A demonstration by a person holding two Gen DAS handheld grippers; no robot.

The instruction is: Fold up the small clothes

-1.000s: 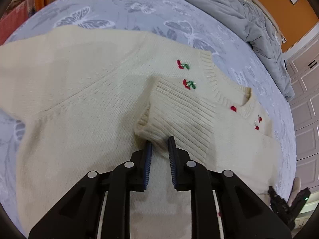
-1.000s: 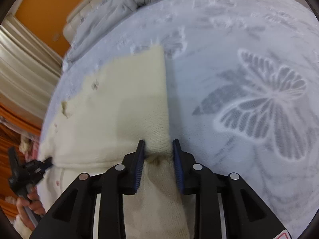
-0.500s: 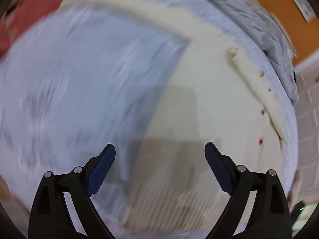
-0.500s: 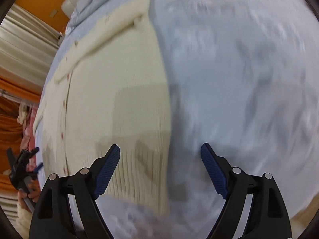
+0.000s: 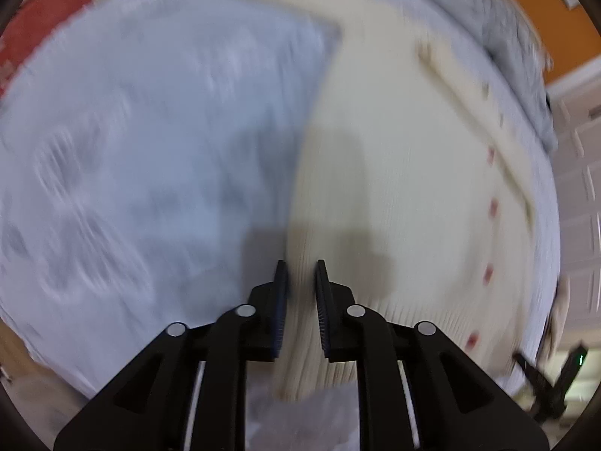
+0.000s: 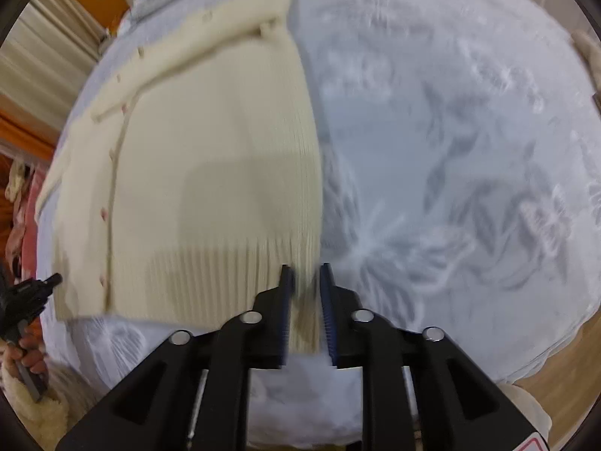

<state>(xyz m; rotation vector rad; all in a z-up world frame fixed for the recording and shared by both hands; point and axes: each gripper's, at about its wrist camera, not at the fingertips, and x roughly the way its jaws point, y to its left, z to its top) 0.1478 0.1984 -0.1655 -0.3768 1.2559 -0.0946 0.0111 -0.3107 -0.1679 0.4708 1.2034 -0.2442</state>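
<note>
Left wrist view shows the left gripper [image 5: 299, 278] with its blue-padded fingers drawn close together, pinching the ribbed bottom hem of the cream cardigan [image 5: 405, 173] at its left corner. The cardigan lies flat on the pale blue bedsheet [image 5: 150, 143], with a row of small red buttons [image 5: 493, 208] running up its right side and a grey duvet [image 5: 514, 37] bunched beyond it near an orange wall [image 5: 541, 0]; the picture is blurred, so finer detail is lost. Right wrist view shows the right gripper [image 6: 305, 282] likewise nearly closed, its fingers clamped on the hem's other corner, where the cardigan [image 6: 210, 158] meets the butterfly-printed bedsheet [image 6: 450, 150]. At the left edge of this view the left gripper [image 6: 26, 293] appears, gripped by the person's hand [image 6: 30, 357].
</note>
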